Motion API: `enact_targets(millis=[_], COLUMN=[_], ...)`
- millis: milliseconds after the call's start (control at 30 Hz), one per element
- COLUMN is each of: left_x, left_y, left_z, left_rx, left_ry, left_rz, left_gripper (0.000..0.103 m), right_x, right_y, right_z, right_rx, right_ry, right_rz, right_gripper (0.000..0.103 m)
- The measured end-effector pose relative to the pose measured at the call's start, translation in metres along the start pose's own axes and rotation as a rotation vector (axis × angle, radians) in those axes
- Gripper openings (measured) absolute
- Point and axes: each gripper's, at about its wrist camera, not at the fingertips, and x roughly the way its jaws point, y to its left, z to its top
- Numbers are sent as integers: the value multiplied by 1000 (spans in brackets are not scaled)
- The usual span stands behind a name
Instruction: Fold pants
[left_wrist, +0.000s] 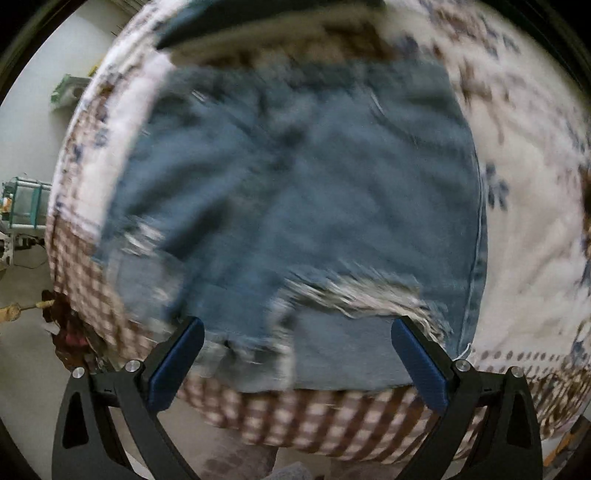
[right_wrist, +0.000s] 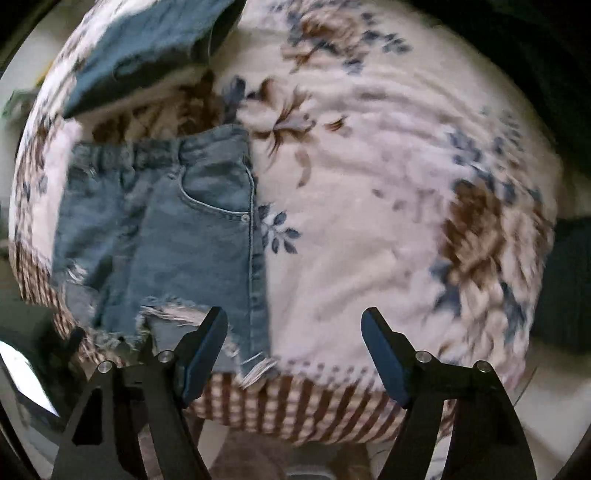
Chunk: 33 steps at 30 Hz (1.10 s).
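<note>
Blue denim shorts with frayed hems lie flat on a floral bedspread, waistband at the far side, hems toward me. They also show in the right wrist view, at the left. My left gripper is open and empty, hovering just above the frayed hems near the bed's front edge. My right gripper is open and empty, over bare bedspread just right of the shorts' right side seam. The left wrist view is blurred.
Another folded blue garment lies at the far side of the bed. The bedspread has a brown checked border hanging over the front edge. Floor and some clutter show at the left.
</note>
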Motion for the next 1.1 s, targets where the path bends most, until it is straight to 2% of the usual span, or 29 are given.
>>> enact_targets(millis=[200,333,433,533,600,633,700,767,800,833,867,933,1100], left_x=[30,36,42,38,25,19,7,-3,-11,-20,-29,-41,-65], left_y=[-55,-78,-82,-73,-68,-66,-62,-54,-53,-54,-46,-34,-4], left_z=[-27,-38,-37,-33,-37,-39,-44,-47,-49,-50,-50,-53,-69], left_rx=[14,38,38,2,4,8,24,22,24,25,23,35,37], left_ry=[92,82,79,61,30,16,-7,-17,-20,-22,-26,-43,-86], left_rz=[-129,-135,-112,-164,-199,-202,-207,-212,-217,-219,-223,-219,-208], left_gripper=[103,100,89,62,32,27,13,7,5,5,5,4,4], right_x=[66,94,108,108,109,111,116,120,120,120,118,114,80], right_y=[11,26,34,42,47,48,46,42,37,36,34,38,28], right_z=[38,58,74,84,89,92,100,104,104,104,102,97,79], right_rx=[-92,-147,-140,-148,-164,-166,-149,-141,-136,-133,-132,-112,-56], right_ry=[96,110,115,98,93,97,102,112,114,115,104,82,22], right_rz=[126,108,132,161,167,163,172,166,175,193,194,211,282], right_gripper=[77,77,77,77,77,77,68,41,34,21,14,10,9])
